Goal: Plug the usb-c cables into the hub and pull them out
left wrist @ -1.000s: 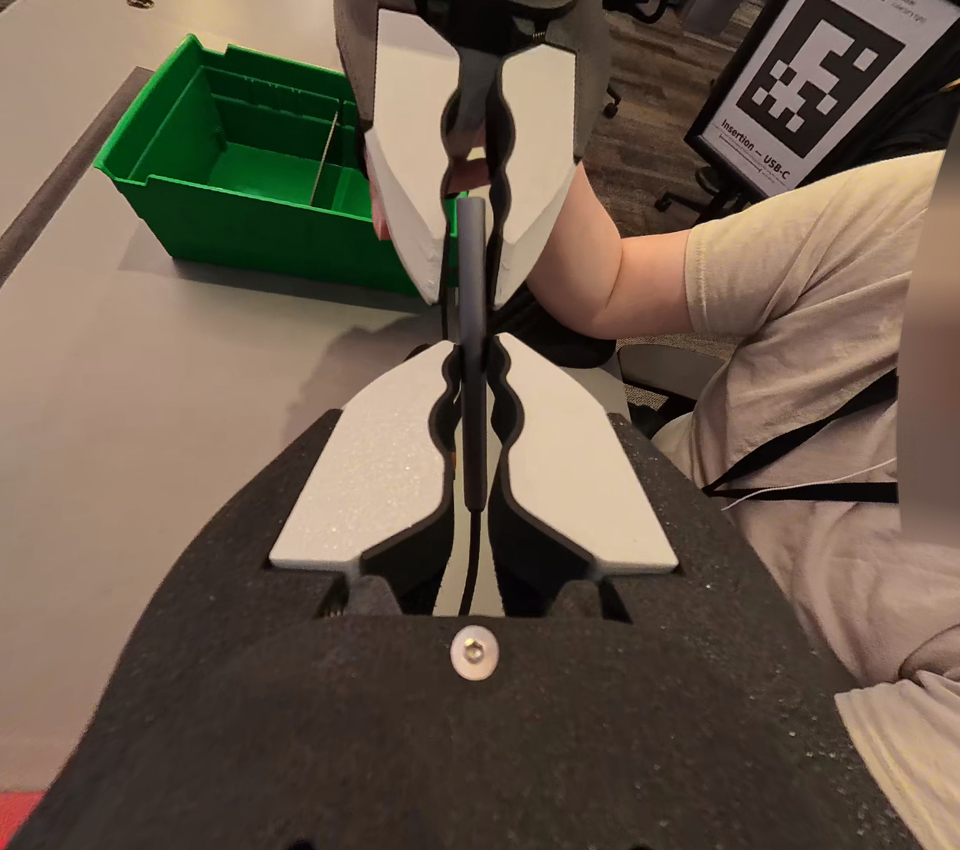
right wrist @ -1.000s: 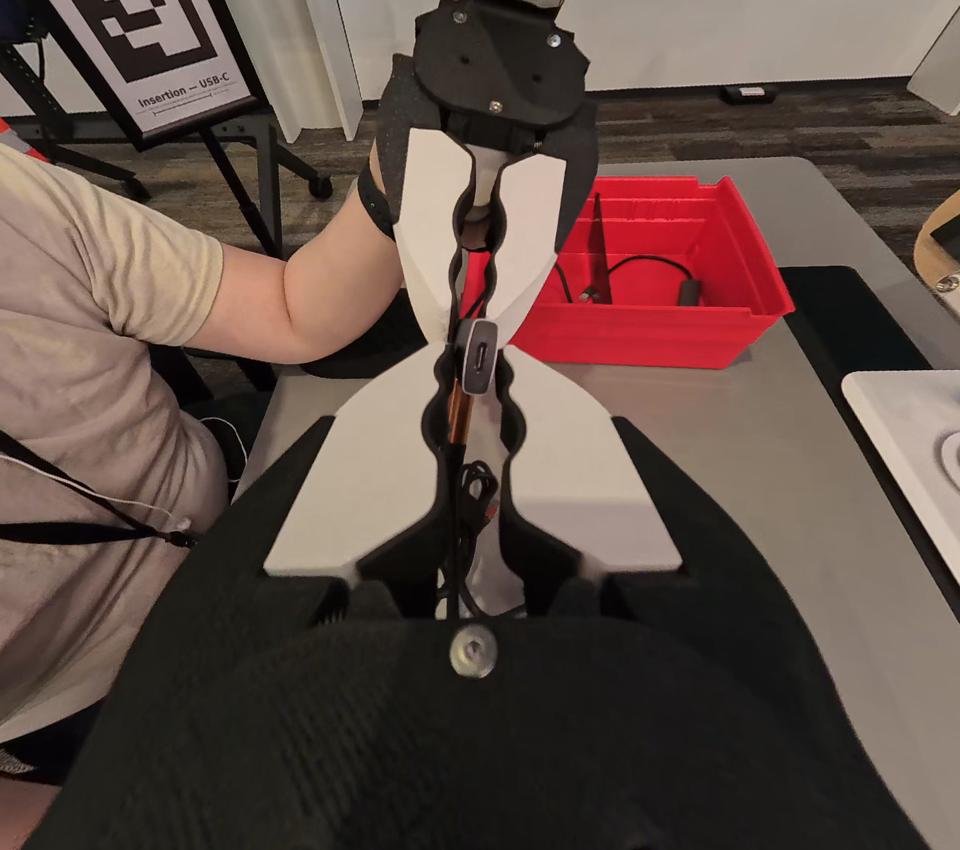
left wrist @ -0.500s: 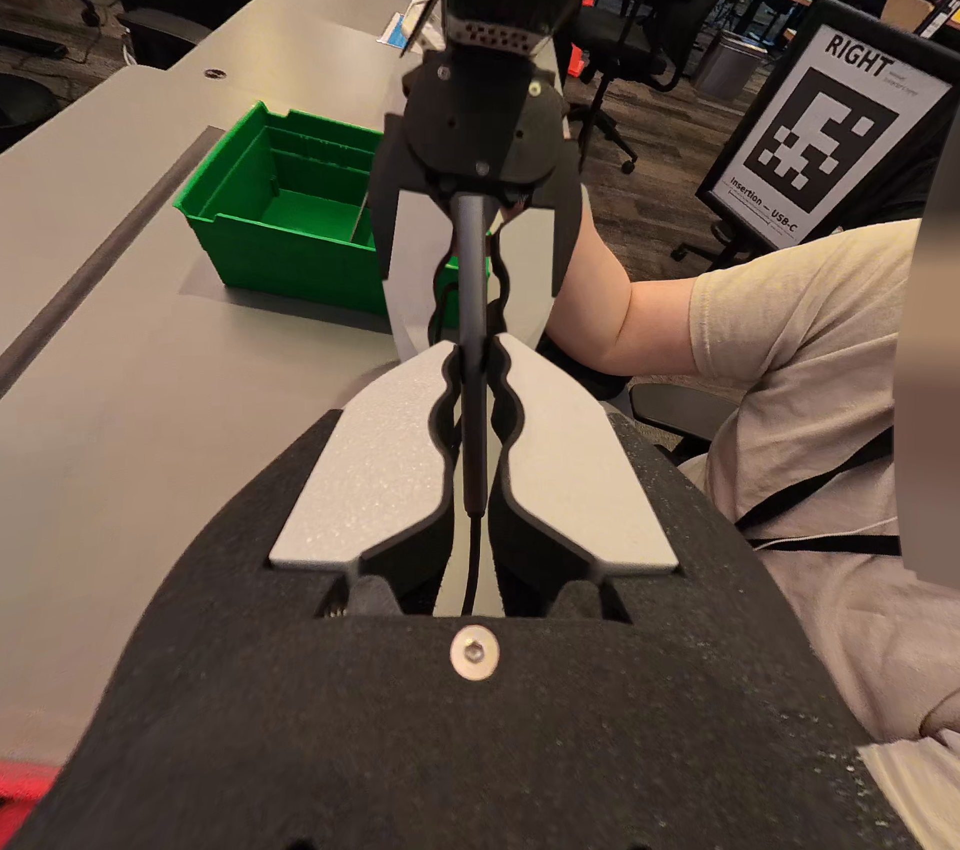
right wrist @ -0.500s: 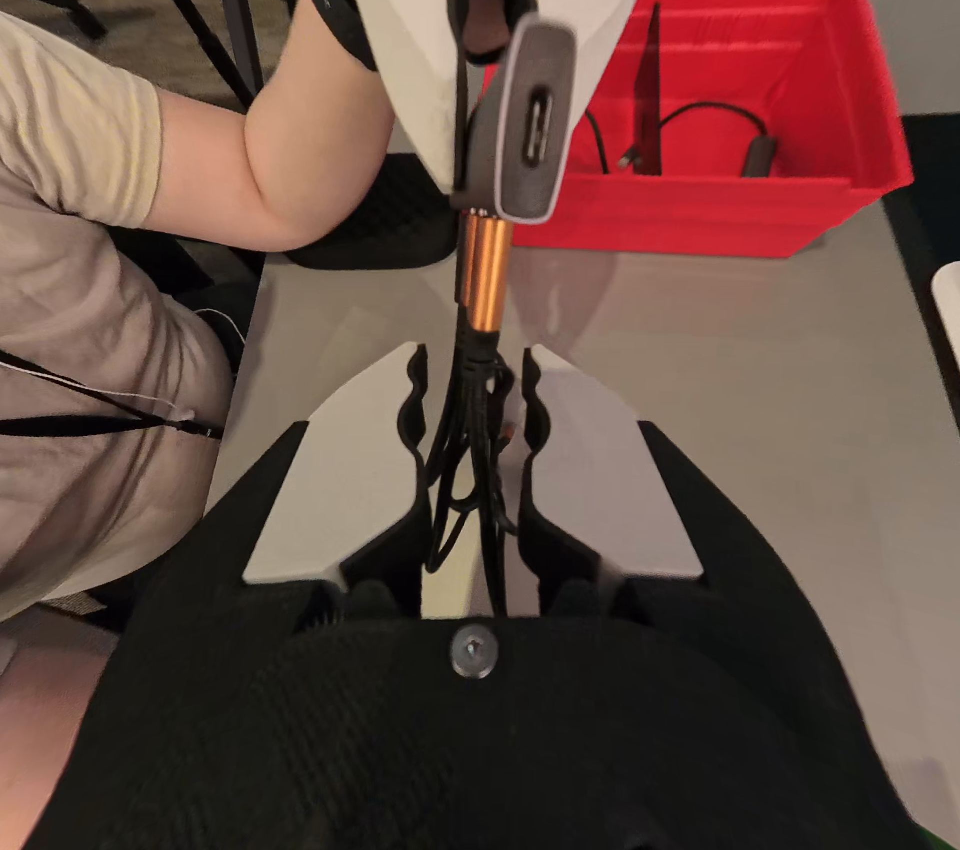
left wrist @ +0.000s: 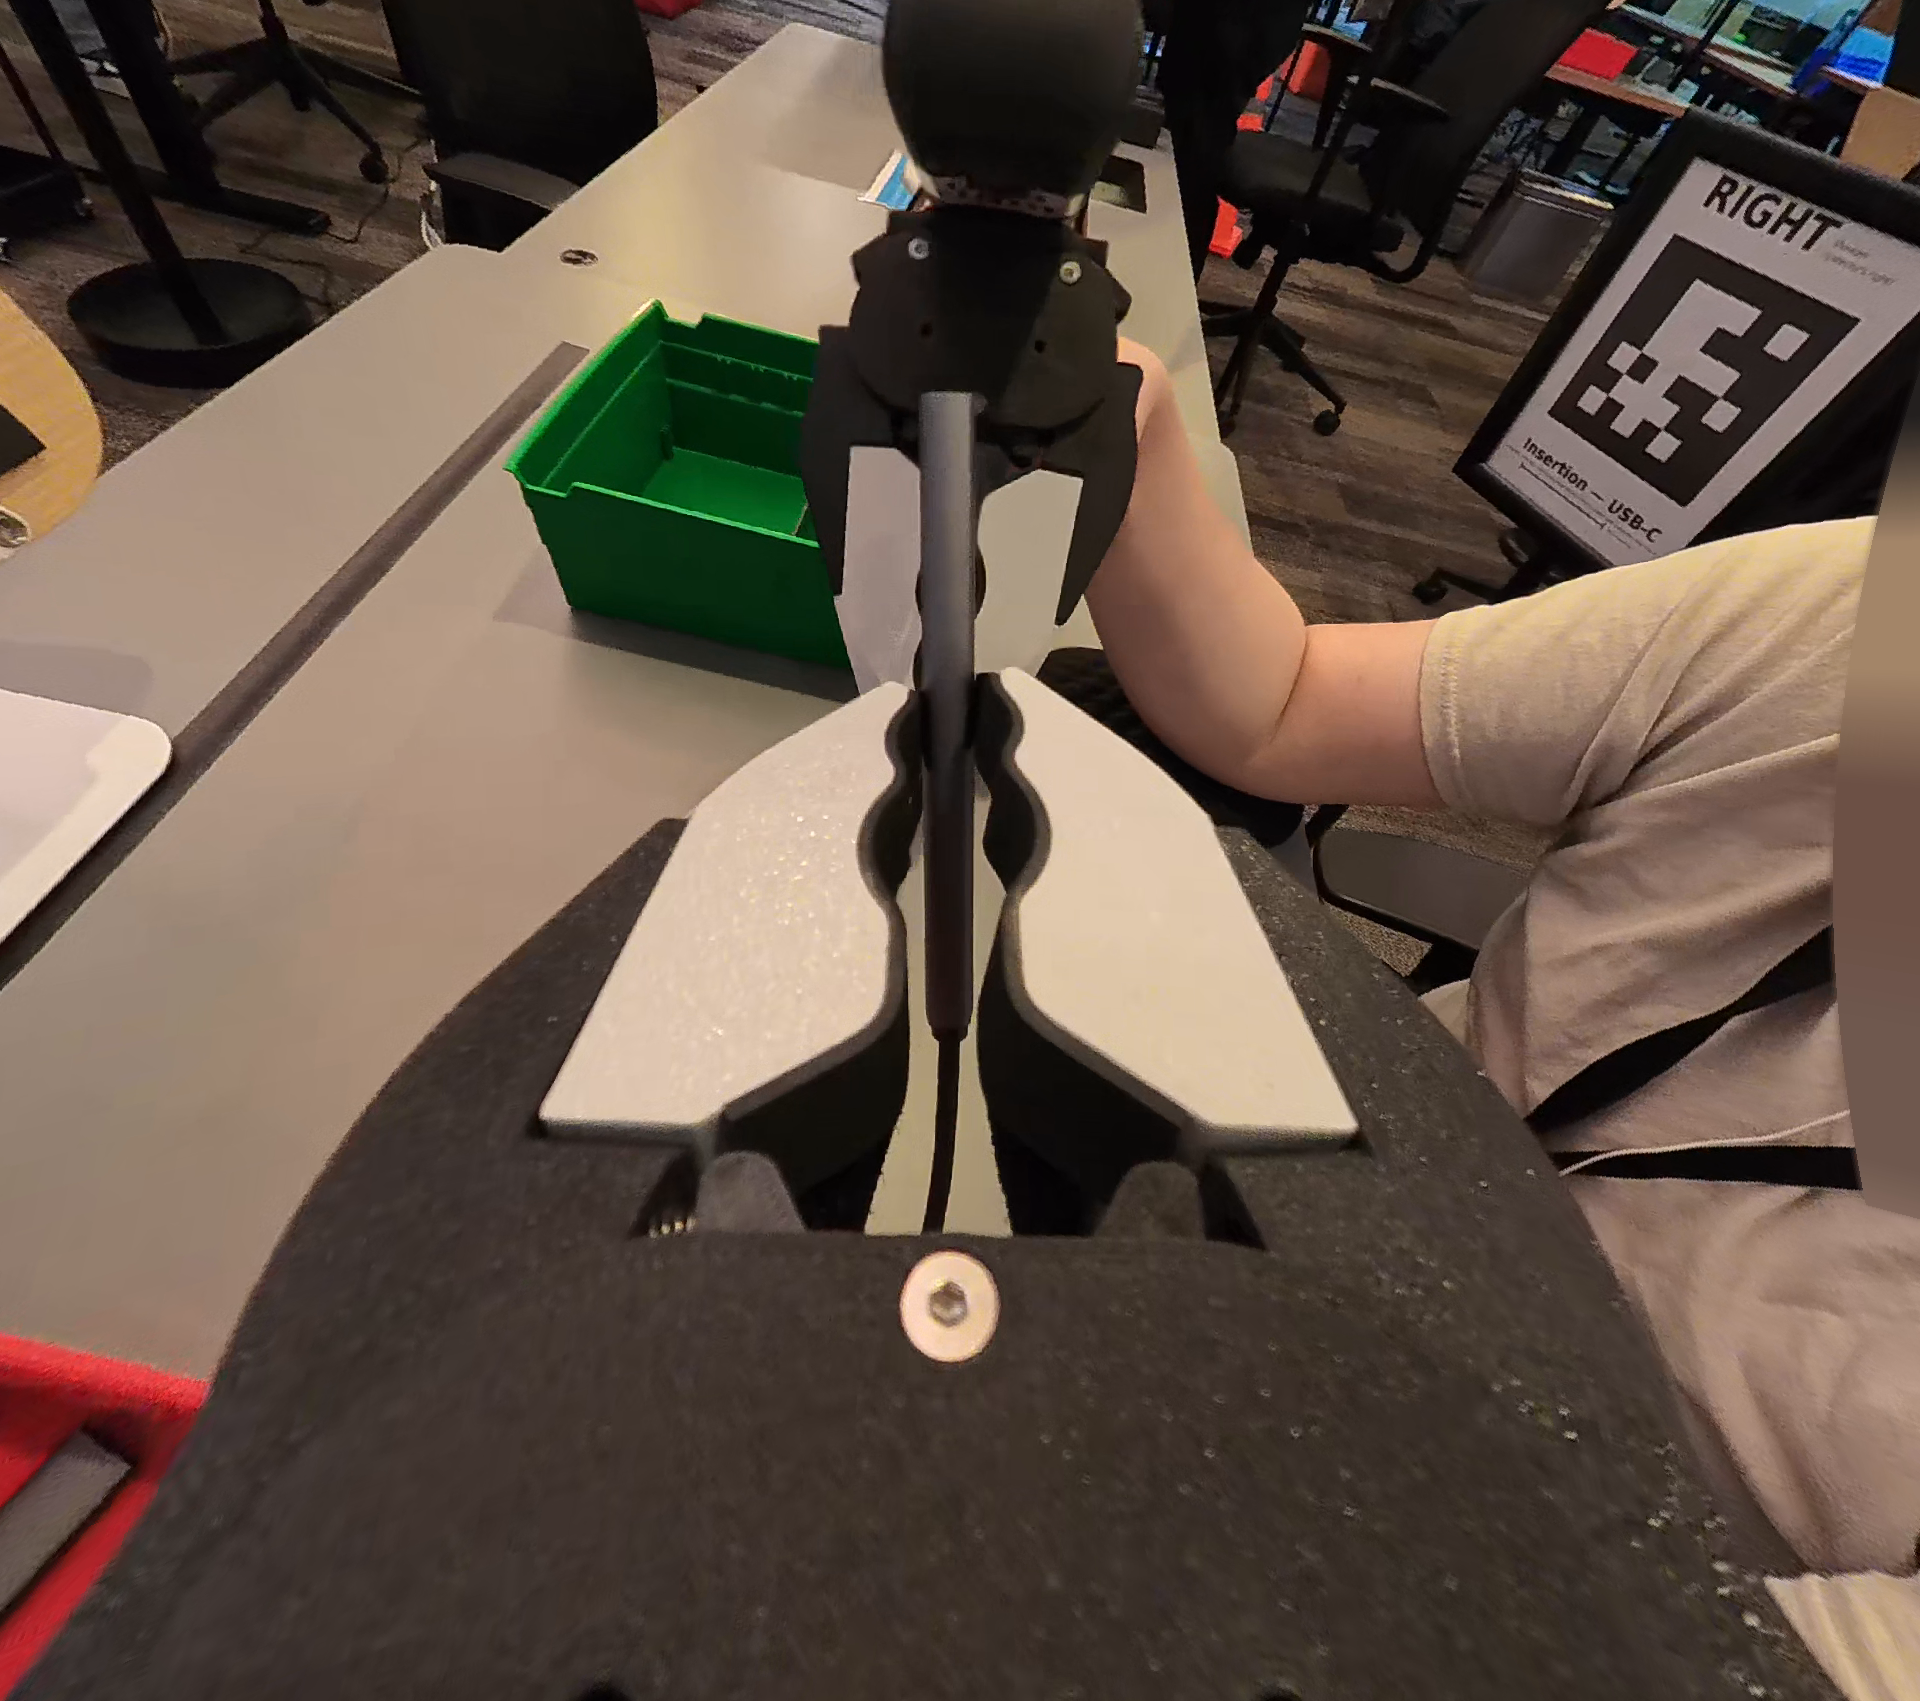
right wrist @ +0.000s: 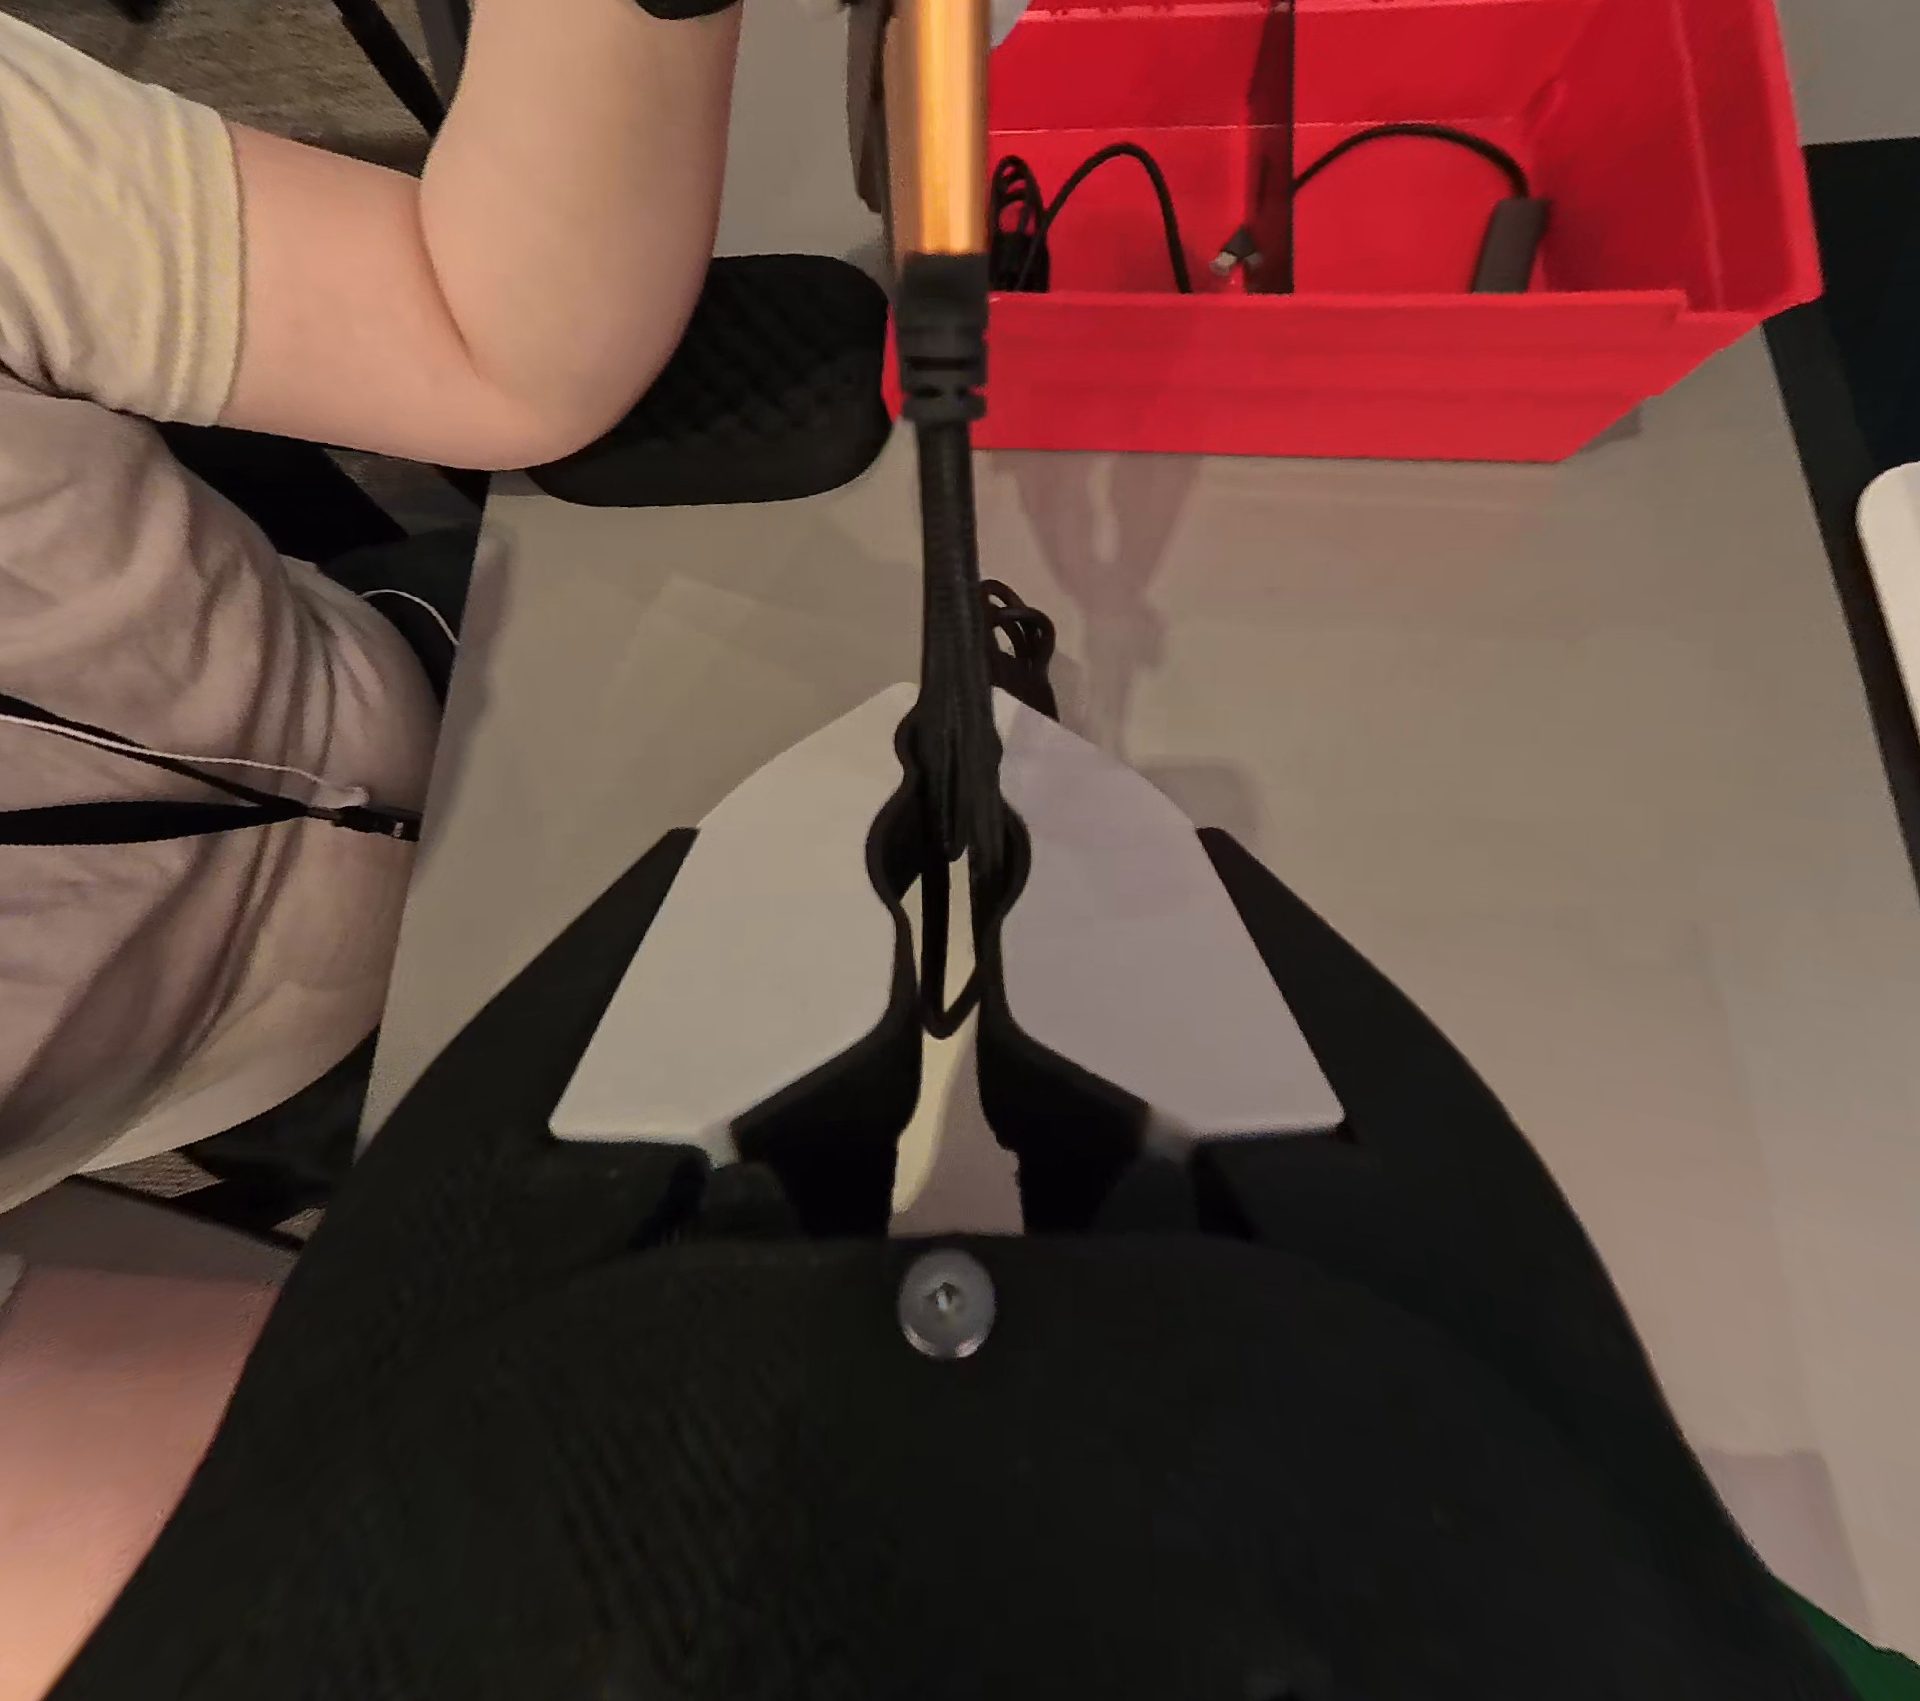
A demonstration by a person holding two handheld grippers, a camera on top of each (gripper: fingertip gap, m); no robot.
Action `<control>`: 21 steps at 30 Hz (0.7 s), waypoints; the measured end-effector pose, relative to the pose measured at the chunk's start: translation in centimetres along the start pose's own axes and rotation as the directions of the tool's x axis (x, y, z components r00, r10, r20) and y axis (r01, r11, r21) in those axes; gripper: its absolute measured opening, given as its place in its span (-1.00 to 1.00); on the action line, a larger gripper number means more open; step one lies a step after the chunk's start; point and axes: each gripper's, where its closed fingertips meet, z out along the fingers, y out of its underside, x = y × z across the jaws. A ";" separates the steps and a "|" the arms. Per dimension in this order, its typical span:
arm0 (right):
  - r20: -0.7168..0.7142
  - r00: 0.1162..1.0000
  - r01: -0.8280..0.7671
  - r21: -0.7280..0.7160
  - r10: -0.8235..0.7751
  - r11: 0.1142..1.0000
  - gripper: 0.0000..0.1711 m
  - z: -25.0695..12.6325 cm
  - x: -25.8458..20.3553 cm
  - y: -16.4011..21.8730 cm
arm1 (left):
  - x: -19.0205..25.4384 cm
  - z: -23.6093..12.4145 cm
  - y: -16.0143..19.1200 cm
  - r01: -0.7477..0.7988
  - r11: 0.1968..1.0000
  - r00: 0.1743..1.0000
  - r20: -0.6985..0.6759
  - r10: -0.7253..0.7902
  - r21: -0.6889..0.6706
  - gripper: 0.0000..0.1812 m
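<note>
Left tongs (left wrist: pixel 948 701) at frame centre of the left wrist view, clamped narrow on the hub (left wrist: pixel 948 612), a slim dark grey bar standing edge-on between the white fingers (left wrist: pixel 769 903) and reaching up past their tips toward the right tongs (left wrist: pixel 940 623) higher in the frame; thin black lead trailing back from the hub's near end into the tongs' throat. Behind, a green bin (left wrist: pixel 675 550) on the grey desk (left wrist: pixel 260 820), left of centre. In the right wrist view, right tongs (right wrist: pixel 951 711) pinched close on the black braided usb-c cable (right wrist: pixel 948 571), doubled strands bunched between the tips, a loop showing in the gap behind. Cable running straight up the frame to a ribbed black strain relief, then an orange metal plug (right wrist: pixel 937 72) whose far end meets the hub's dark end at the top edge, between the other tongs' white fingers; slightly blurred there, seating not discernible. Red bin (right wrist: pixel 1351 363) at upper right holding more black cables (right wrist: pixel 1132 186) and a small dark adapter (right wrist: pixel 1512 238).
</note>
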 end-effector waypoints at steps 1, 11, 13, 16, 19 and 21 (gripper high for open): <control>-0.013 1.000 0.010 0.005 -0.010 1.000 -0.95 -0.1 0.2 -0.1 | -0.1 -0.1 -0.1 -0.002 1.000 1.000 0.004 0.002 0.008 -0.90; -0.113 0.993 0.037 0.033 -0.033 0.999 -0.95 -2.1 0.7 -0.3 | -0.1 0.4 -1.1 -0.045 0.997 0.999 0.031 0.043 0.060 -0.91; -0.157 0.987 0.037 0.032 -0.031 0.999 -0.95 -3.3 1.0 -0.3 | -0.2 0.7 -1.4 -0.065 0.996 0.997 0.049 0.063 0.054 -0.91; -0.195 0.979 0.059 -0.014 -0.061 0.998 -0.95 -6.2 1.6 -0.6 | -0.3 1.5 -3.0 -0.078 0.996 0.996 0.039 0.077 0.035 -0.91; -0.253 0.962 0.085 -0.075 -0.101 0.994 -0.94 -10.8 3.0 -1.5 | -1.1 2.9 -6.5 -0.109 0.994 0.994 0.032 0.109 0.013 -0.90; -0.282 0.949 0.120 -0.090 -0.141 0.989 -0.94 -14.4 4.0 -2.1 | -1.4 4.2 -9.3 -0.118 0.993 0.993 0.009 0.118 0.000 -0.90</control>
